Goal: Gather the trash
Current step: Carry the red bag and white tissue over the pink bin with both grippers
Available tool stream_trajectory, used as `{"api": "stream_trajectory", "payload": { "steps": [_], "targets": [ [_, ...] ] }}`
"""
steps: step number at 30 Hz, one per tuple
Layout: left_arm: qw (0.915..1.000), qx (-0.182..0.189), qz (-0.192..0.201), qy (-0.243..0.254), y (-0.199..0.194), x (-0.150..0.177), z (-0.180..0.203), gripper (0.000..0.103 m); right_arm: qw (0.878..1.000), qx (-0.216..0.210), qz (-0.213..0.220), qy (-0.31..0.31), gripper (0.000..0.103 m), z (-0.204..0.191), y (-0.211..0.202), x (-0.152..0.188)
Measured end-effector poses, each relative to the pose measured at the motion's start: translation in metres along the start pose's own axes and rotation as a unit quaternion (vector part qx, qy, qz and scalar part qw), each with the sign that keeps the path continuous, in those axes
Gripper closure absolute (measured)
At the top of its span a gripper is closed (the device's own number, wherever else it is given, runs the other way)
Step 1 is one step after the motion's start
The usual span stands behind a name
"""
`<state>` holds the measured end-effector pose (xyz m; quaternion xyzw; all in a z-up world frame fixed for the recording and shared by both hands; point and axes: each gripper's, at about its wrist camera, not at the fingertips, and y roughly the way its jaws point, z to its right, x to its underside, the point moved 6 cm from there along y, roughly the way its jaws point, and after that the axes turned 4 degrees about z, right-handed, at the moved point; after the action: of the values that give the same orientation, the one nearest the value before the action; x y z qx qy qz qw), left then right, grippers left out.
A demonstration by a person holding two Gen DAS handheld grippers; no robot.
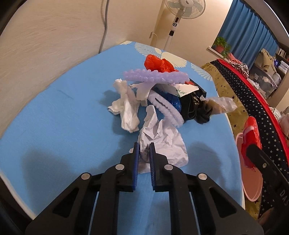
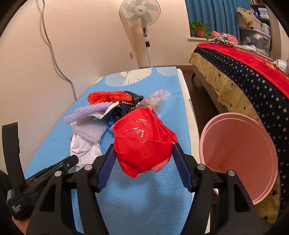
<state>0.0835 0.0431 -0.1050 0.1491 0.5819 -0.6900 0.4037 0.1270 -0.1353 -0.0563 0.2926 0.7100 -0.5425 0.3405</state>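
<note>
Bedroom setting: blue table (image 1: pixel 54 117) against a cream wall, standing fan (image 2: pixel 140 12) behind, bed (image 2: pixel 243 76) with a starred cover to the right; pink bin (image 2: pixel 238 155) hangs off the table's right edge, tilted so its mouth faces the grippers.

Right gripper (image 2: pixel 143 159): jaws spread fairly wide, clamped on either side of a red plastic wad (image 2: pixel 142 141), held above the table near its right edge, just left of the bin mouth; not yet over the opening.

Left gripper (image 1: pixel 144 157): jaws nearly closed, with a fold of crumpled white paper (image 1: pixel 162 141) between them; paper sits near the table's near edge; whether it is gripped firmly, cannot tell.

Progress, judged: early; bin interior looks empty where visible. Left on the table toward the middle and far right edge: white tissue (image 1: pixel 126 108), purple bubble wrap (image 1: pixel 155 76), a second red bag (image 1: pixel 159 63), clear film (image 1: pixel 222 103), dark scraps (image 1: pixel 195 108); most of the pile uncollected.
</note>
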Motion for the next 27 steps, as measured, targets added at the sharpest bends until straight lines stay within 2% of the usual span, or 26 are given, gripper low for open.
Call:
{"api": "stream_trajectory", "payload": {
  "steps": [8,16,22,27],
  "targets": [
    [0.9997,0.010,0.021,0.009,-0.034,0.003,-0.002,0.093,1.000,0.004,0.011,-0.006,0.039,0.000,-0.020,0.000],
    [0.9974,0.013,0.058,0.039,-0.063,-0.003,0.004,0.093,0.999,0.010,0.034,0.006,0.039,0.010,-0.043,-0.010],
    [0.9952,0.017,0.079,0.054,-0.075,-0.007,0.012,0.093,0.999,0.024,0.038,0.007,0.039,0.019,-0.051,-0.013],
    [0.9950,0.026,0.081,0.052,-0.074,-0.011,0.020,0.093,0.998,0.043,0.045,-0.001,0.039,0.027,-0.057,-0.016]
  ]
}}
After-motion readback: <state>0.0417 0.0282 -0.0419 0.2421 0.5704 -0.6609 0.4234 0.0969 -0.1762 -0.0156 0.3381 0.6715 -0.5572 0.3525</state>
